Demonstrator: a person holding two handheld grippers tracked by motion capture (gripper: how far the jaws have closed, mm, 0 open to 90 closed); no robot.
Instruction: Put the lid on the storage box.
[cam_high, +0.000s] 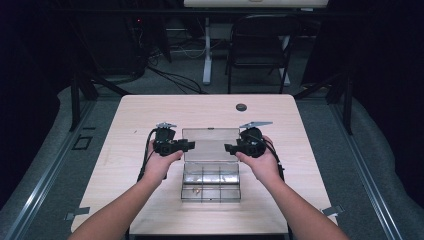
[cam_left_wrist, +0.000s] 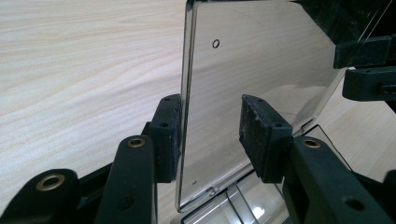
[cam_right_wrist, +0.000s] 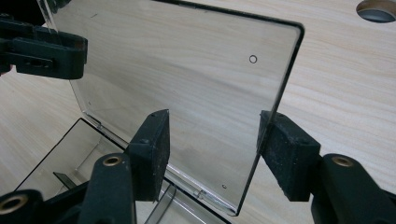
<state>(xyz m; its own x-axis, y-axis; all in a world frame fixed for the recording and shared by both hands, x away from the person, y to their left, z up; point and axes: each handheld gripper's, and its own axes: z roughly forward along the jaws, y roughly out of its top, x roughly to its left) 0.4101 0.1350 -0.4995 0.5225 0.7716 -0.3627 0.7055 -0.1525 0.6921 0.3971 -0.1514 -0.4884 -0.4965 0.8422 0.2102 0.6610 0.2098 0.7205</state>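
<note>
Your high view is dim, with only the pale tabletop (cam_high: 150, 115) lit from above against a near-black room, while both gripper views are bright and soft, the clear lid (cam_right_wrist: 187, 70) showing faint glare and your nearest tongs (cam_left_wrist: 210, 135) blurred.

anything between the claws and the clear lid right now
Nothing visible. The left claw straddles one side edge of the upright clear lid and the right claw straddles the other, jaws open with only air in the gaps.
</note>
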